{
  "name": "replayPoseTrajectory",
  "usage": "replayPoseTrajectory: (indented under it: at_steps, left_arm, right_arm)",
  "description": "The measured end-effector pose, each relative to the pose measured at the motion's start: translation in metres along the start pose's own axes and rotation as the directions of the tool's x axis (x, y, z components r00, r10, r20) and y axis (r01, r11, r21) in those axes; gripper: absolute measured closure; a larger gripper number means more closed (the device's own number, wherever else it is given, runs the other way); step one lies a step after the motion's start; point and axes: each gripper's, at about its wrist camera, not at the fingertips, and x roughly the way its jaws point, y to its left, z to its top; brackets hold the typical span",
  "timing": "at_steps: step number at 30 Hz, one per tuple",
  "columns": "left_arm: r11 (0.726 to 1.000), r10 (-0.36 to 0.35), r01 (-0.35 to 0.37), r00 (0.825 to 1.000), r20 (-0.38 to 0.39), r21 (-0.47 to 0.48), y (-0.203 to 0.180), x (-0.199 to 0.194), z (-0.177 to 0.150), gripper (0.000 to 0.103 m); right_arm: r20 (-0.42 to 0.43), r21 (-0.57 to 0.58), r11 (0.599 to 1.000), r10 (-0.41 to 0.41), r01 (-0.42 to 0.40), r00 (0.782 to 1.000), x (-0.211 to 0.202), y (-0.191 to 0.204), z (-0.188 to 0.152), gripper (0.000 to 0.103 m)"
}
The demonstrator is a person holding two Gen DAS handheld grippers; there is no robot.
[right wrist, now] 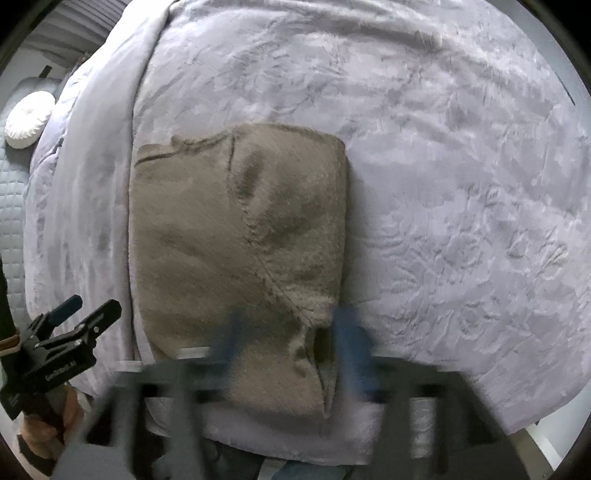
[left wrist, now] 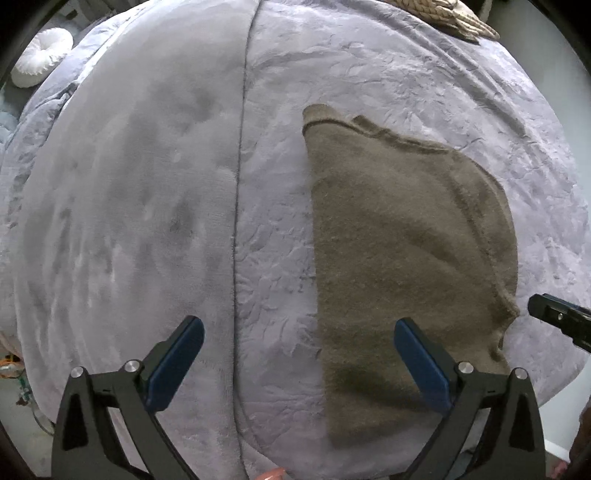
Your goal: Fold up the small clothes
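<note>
On the lavender blanket covering the bed, a small brown garment lies flat, already doubled lengthwise, with a sleeve seam running down its top layer. From the left wrist view it sits toward 3 o'clock; from the right wrist view it fills the centre. The left gripper hovers above the blanket with its blue fingers spread wide, holding nothing. The right gripper is smeared with motion blur at 6 o'clock in its own view, over the near hem; its fingers look parted, pinching nothing. A white round cushion rests at 10 o'clock, a knitted throw at 1 o'clock in the left view. The step in hand appears to be between folds. The next move likely calls for gripping both near corners and carrying the hem to the far edge.
</note>
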Motion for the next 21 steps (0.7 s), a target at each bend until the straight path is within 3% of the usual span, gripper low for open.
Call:
replayPoseTrajectory:
  at_steps: [8, 9, 10, 14, 21]
  left_arm:
    - [1.000, 0.012, -0.012, 1.000, 0.005, 0.013, -0.007, -0.007, 0.006, 0.000]
    - [1.000, 0.015, -0.015, 1.000, 0.006, 0.014, -0.008, -0.008, 0.007, 0.000]
    - [1.000, 0.019, -0.019, 1.000, 0.004, 0.016, -0.008, -0.009, 0.008, 0.000]
    - [1.000, 0.025, -0.025, 1.000, 0.007, 0.019, -0.010, -0.010, 0.008, 0.000]
    - [0.999, 0.036, -0.036, 0.999, 0.005, 0.022, -0.012, -0.011, 0.009, 0.000]
  right_arm:
    - [0.042, -0.013, 0.998, -0.066, 0.067, 0.997, -0.007, 0.008, 0.004, 0.014]
    - [0.044, -0.012, 0.997, -0.075, 0.076, 0.996, -0.007, 0.008, 0.004, 0.004]
    - [0.055, -0.013, 0.997, -0.078, 0.079, 0.995, -0.009, 0.008, 0.004, 0.000]
    - [0.077, -0.021, 0.995, -0.091, 0.093, 0.993, -0.012, 0.010, 0.006, 0.000]
    - [0.039, -0.014, 0.995, -0.101, 0.101, 0.994, -0.007, 0.009, 0.005, 0.000]
